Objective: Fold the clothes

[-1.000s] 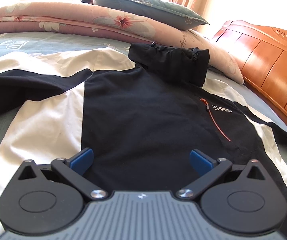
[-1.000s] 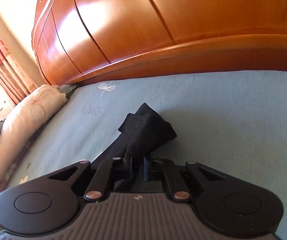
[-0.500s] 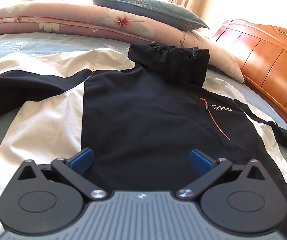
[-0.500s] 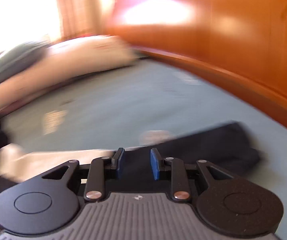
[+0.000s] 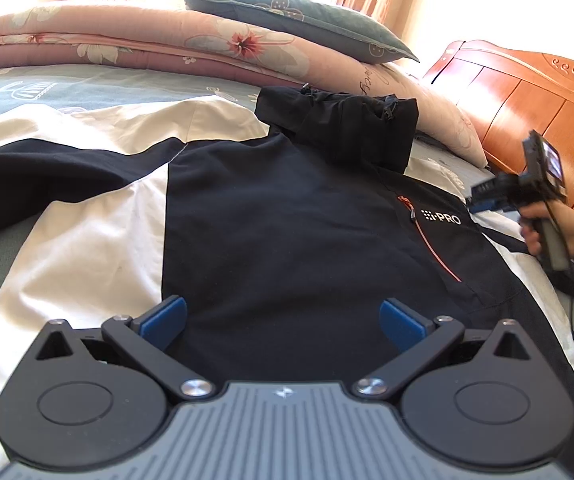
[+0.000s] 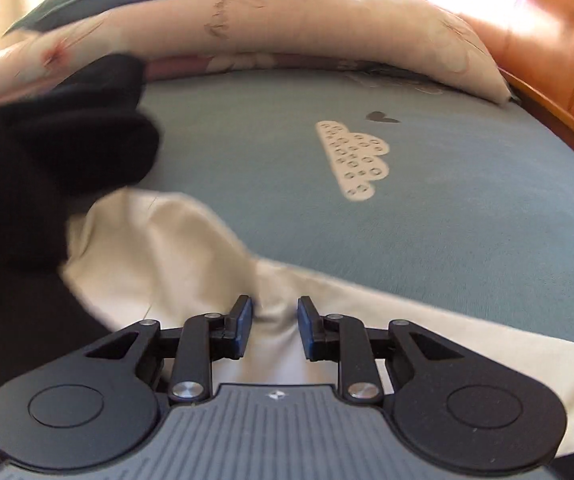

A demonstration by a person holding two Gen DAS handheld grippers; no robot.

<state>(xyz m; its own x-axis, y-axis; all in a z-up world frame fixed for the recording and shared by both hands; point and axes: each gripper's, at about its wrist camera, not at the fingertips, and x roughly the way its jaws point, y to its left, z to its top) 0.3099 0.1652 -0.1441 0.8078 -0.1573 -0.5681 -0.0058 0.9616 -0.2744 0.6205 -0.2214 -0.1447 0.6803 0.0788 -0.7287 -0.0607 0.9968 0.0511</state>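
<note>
Jacket [image 5: 287, 220] flat on bed [image 6: 427, 200]; left tool [image 5: 283, 316] spread, empty; right tool [image 6: 274, 330] part-open over cream sleeve [image 6: 191, 264], gripping nothing. Risk: thin pinch slips mid-fold.

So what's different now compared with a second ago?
The right gripper let go of the black cuff, swung along the sleeve and has just been opening; it now hovers open over the cream sleeve fabric. The left gripper stayed open over the jacket, which lay unmoved.
</note>
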